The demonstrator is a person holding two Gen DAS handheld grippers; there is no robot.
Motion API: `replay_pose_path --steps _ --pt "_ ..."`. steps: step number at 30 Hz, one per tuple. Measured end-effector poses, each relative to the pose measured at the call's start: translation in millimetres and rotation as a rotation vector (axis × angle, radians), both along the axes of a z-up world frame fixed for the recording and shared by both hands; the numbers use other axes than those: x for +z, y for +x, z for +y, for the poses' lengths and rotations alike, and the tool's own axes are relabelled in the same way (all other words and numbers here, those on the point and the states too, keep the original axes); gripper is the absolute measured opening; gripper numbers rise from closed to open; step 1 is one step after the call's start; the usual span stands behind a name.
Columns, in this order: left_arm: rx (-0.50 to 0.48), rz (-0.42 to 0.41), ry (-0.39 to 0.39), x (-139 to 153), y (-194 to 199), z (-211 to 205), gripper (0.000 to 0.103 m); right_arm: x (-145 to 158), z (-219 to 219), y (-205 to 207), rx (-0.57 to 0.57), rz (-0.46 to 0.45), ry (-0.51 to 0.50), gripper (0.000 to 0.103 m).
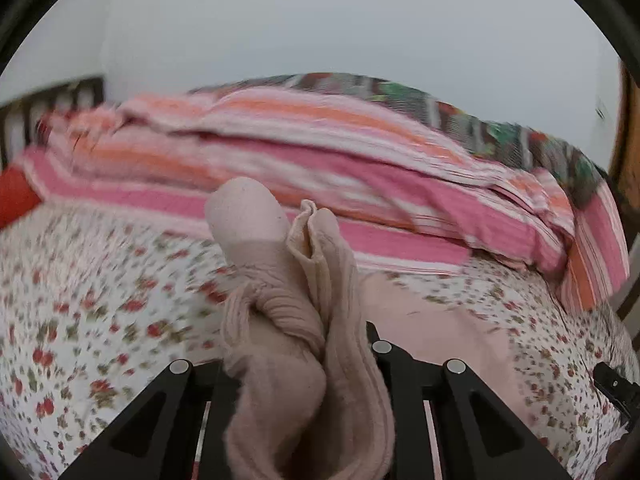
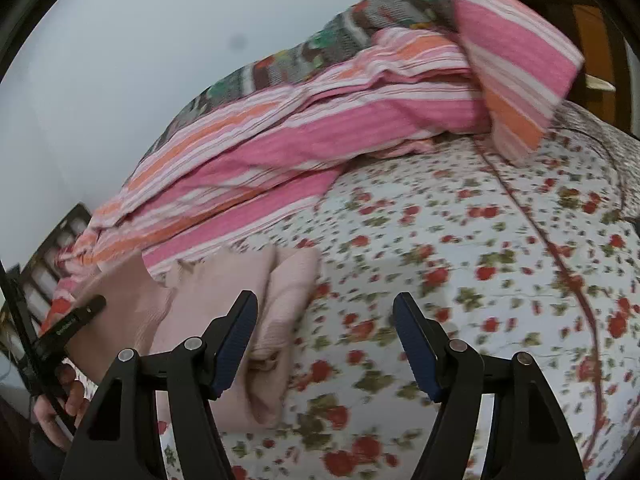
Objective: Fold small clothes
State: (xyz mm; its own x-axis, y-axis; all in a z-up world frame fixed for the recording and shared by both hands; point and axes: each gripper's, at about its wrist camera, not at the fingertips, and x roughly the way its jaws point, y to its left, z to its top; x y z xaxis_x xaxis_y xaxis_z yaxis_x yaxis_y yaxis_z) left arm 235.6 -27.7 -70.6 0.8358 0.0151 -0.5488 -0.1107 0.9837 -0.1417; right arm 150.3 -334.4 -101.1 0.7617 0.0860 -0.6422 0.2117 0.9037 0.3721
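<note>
A pale beige-pink ribbed garment, sock-like with a rounded toe end, is bunched between the jaws of my left gripper and stands up out of it; the gripper is shut on it and the fabric hides the pads. The garment is raised above the floral bedsheet. In the right wrist view the same pale garment lies blurred at the lower left, beside the left gripper, which a hand holds. My right gripper stands open over the sheet, its blue pads bare, with the garment just beside its left finger.
A heap of pink, orange and white striped bedding lies across the back of the bed, with a multicoloured patterned cloth behind it. A pale pink patch of cloth lies flat on the sheet. A thin dark cord crosses the sheet.
</note>
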Motion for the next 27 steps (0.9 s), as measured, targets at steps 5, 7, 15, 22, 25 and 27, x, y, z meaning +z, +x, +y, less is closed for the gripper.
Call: replay_pose_path --steps 5,7,15,22,25,27 --pt "-0.047 0.042 0.07 -7 7 -79 0.018 4 -24 -9 -0.063 -0.018 0.001 0.07" --pt "-0.099 0.073 0.075 -27 7 -112 0.018 3 -31 -11 -0.077 -0.011 0.023 0.07" --pt "-0.266 0.071 0.136 -61 -16 -160 0.025 1 -34 -15 -0.069 -0.018 0.058 0.07" --pt "-0.27 0.11 -0.187 -40 1 -92 0.026 -2 -8 2 0.012 -0.01 0.077 0.07" --pt "-0.344 0.145 -0.225 -41 -2 -77 0.036 -5 6 9 0.08 -0.009 0.108 0.07" --pt "-0.35 0.126 -0.222 -42 -8 -71 0.041 -9 18 15 0.133 -0.007 0.139 0.07"
